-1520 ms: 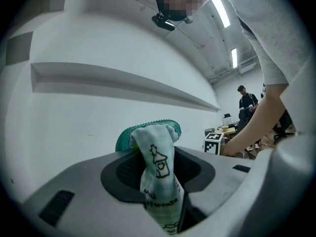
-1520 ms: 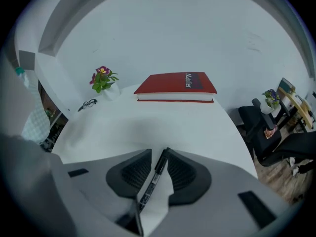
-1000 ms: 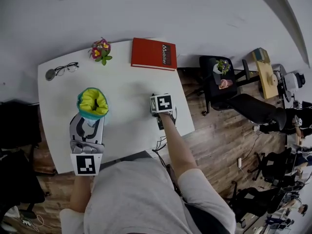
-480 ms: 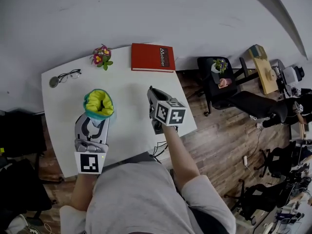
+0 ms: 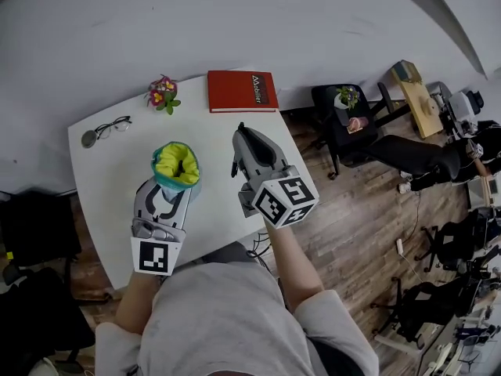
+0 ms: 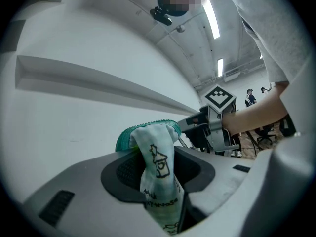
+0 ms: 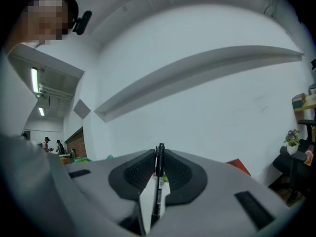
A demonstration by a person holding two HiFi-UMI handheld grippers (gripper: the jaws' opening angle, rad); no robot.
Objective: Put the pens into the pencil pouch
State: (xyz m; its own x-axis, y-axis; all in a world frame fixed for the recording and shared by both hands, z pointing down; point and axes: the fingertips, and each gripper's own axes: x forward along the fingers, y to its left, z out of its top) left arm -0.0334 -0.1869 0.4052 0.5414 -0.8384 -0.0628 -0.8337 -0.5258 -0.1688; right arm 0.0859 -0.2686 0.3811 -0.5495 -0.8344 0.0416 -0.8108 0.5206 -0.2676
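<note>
White table (image 5: 106,175), right hand-held gripper (image 5: 236,146) with pen (image 7: 158,181) now higher, beside pouch (image 5: 176,164)

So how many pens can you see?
1. A black pen is clamped in the right tool. More may be hidden inside the pencil pouch that the left tool grips.

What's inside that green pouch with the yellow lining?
Only the yellow lining shows through the open mouth of the pouch; its deeper part is hidden by the folds. A black pen is clamped in the right gripper, outside the pouch.
</note>
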